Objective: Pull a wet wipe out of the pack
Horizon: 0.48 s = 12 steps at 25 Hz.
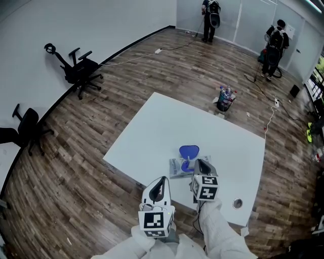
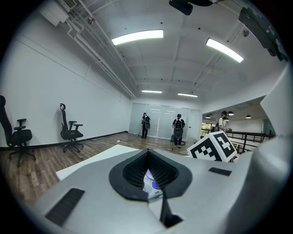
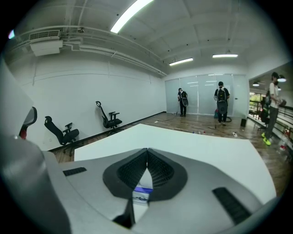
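The wet wipe pack (image 1: 180, 167) lies flat near the front edge of the white table (image 1: 167, 126), and its blue lid (image 1: 189, 150) stands flipped open. My right gripper (image 1: 199, 163) hovers at the pack's right end, jaws shut with nothing in them. My left gripper (image 1: 161, 181) hangs lower left, just off the table's front edge, also shut and empty. In the left gripper view the pack (image 2: 151, 182) shows through the gap under the closed tips of the left gripper (image 2: 147, 151). The right gripper view has a strip of the pack (image 3: 142, 194) below the right gripper (image 3: 147, 149).
A round cable hole (image 1: 237, 203) sits in the table's front right corner. On the floor beyond the table stands a bucket of bottles (image 1: 225, 99). Office chairs (image 1: 81, 71) (image 1: 25, 126) line the left wall. Two people (image 1: 210, 15) (image 1: 276, 45) stand far back.
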{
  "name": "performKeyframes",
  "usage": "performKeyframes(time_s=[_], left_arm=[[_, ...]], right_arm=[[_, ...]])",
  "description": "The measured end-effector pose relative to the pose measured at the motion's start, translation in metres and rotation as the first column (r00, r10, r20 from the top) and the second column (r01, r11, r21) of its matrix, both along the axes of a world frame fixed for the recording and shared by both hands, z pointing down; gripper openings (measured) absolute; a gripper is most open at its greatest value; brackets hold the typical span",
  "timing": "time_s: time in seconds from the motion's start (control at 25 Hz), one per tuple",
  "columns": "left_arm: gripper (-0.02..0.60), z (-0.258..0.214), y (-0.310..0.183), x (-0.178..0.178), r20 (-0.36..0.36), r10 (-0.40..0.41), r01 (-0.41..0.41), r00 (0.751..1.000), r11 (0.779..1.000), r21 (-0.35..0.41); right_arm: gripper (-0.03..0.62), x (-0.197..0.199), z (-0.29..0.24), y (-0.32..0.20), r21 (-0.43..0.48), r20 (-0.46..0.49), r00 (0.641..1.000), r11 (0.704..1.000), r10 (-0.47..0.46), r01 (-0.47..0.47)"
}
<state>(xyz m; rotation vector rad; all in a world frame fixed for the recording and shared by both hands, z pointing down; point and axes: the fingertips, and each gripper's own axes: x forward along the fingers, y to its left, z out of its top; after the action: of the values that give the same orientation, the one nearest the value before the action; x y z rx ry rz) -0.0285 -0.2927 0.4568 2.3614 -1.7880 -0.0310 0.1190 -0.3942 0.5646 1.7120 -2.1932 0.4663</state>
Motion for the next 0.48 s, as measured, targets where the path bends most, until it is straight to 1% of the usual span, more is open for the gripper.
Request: performKeyframes(time_s=[0.28, 0.48], left_arm=[[0.000, -0.005, -0.003, 0.003, -0.008, 0.001, -0.001, 1.000, 1.000, 0.002], [0.000, -0.007, -0.003, 0.007, -0.010, 0.006, -0.006, 1.000, 1.000, 0.006]], right_arm=[[0.011, 0.002, -0.010, -0.002, 0.014, 0.002, 1.000, 1.000, 0.001, -0.001], [0.011, 0.002, -0.024, -0.001, 0.044, 0.003, 1.000, 0.999, -0.006, 0.006]])
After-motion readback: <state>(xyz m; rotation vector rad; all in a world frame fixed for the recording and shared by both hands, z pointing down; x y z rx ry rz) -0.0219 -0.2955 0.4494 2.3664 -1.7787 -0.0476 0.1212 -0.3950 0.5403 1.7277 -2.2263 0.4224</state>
